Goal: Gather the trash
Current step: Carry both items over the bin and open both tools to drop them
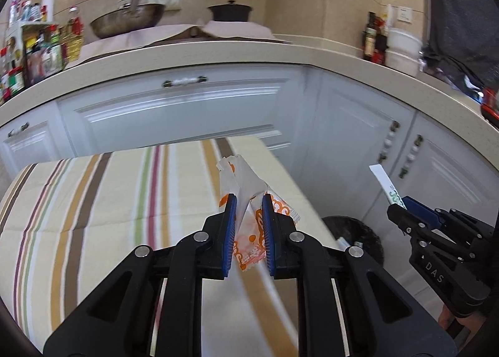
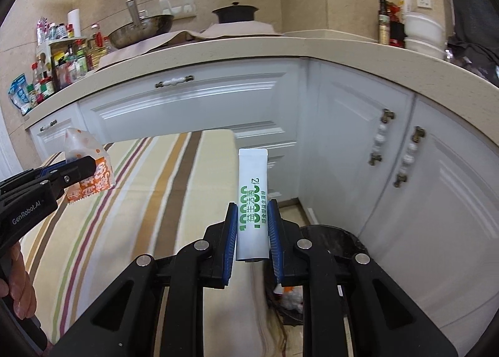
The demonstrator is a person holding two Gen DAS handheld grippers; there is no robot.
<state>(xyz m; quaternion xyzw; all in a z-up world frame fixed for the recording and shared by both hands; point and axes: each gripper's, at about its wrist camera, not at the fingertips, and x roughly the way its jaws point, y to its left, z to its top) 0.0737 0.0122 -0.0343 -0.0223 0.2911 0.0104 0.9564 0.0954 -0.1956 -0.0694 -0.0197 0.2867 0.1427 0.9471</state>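
My left gripper (image 1: 249, 201) is shut on a crumpled orange-and-white snack wrapper (image 1: 246, 188) and holds it above the striped tablecloth (image 1: 93, 201). It also shows at the left of the right wrist view (image 2: 89, 166). My right gripper (image 2: 252, 205) is shut on a white sachet with green print (image 2: 252, 188), held upright near the table's right edge. The sachet also shows in the left wrist view (image 1: 386, 183). A dark trash bin (image 2: 340, 241) stands on the floor right of the table, below my right gripper, with some trash inside.
White cabinets (image 1: 187, 107) under a beige counter (image 1: 218, 51) run behind and to the right. On the counter are a wok (image 1: 128, 20), a black pot (image 1: 230, 11), several bottles (image 1: 40, 45) and white bowls (image 2: 422, 34).
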